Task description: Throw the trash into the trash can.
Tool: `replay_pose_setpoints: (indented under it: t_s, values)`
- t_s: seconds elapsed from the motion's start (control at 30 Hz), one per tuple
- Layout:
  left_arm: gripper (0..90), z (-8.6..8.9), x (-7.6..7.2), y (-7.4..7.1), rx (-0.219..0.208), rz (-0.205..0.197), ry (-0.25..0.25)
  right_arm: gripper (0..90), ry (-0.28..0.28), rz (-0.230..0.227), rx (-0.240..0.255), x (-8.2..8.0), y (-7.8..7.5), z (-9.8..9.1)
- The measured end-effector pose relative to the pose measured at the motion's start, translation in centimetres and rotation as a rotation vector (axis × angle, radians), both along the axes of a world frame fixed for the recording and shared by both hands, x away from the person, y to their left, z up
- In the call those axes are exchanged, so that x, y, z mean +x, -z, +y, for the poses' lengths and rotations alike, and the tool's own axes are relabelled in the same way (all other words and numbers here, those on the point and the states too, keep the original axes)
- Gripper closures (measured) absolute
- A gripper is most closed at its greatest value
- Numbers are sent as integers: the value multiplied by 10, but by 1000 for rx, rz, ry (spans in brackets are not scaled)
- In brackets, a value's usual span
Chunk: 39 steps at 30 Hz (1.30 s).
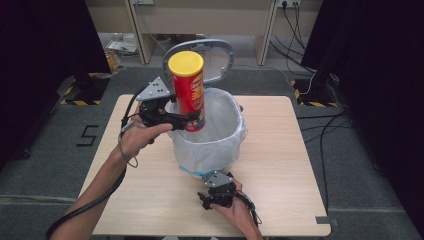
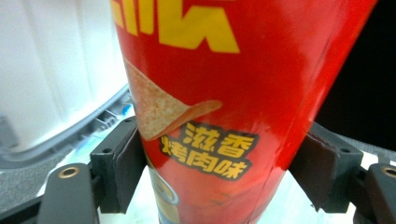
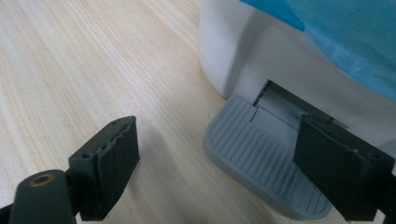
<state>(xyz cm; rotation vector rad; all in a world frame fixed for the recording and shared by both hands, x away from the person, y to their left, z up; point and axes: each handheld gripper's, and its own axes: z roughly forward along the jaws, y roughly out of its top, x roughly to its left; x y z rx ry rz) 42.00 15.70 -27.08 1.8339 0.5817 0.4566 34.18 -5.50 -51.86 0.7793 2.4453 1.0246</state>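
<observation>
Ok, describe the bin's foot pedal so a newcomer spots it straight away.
Find the white pedal bin with its lid up, mid-table. At its base, on the person's side, a flat grey pedal juts out onto the wood by the right gripper. Its ribbed grey surface sets it apart from the smooth white body.

Bench: pale wood-grain top, matt, smooth, fine streaks. Chip can: glossy red printed wrap, I see sheen bands down its side; its lid looks like smooth yellow plastic. Bin: white plastic body, slight satin shine. Its pedal: grey plastic, ribbed, matt. Liner: thin translucent film, crinkled at the rim. My left gripper and right gripper: matt black pads, faintly rough edges.
</observation>
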Motion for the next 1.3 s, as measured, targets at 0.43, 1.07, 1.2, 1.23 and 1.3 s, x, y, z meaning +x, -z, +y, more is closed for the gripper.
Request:
replay_pose_setpoints:
  t_s: [0.43,1.07,1.2,1.23,1.3]
  values:
    - [236,-8,12,24,79,102,9,143,-2,2,1,0,0,-1]
    - [151,4,1,10,50,38,-67,144,1,6,13,0,0,-1]
    - [157,8,-2,11,39,41,-59,144,0,3,13,1,0,-1]
    - [158,9,-3,11,40,39,-59,144,1,4,10,0,0,-1]
    - [158,14,-5,10,36,34,-63,143,2,7,9,0,0,-1]
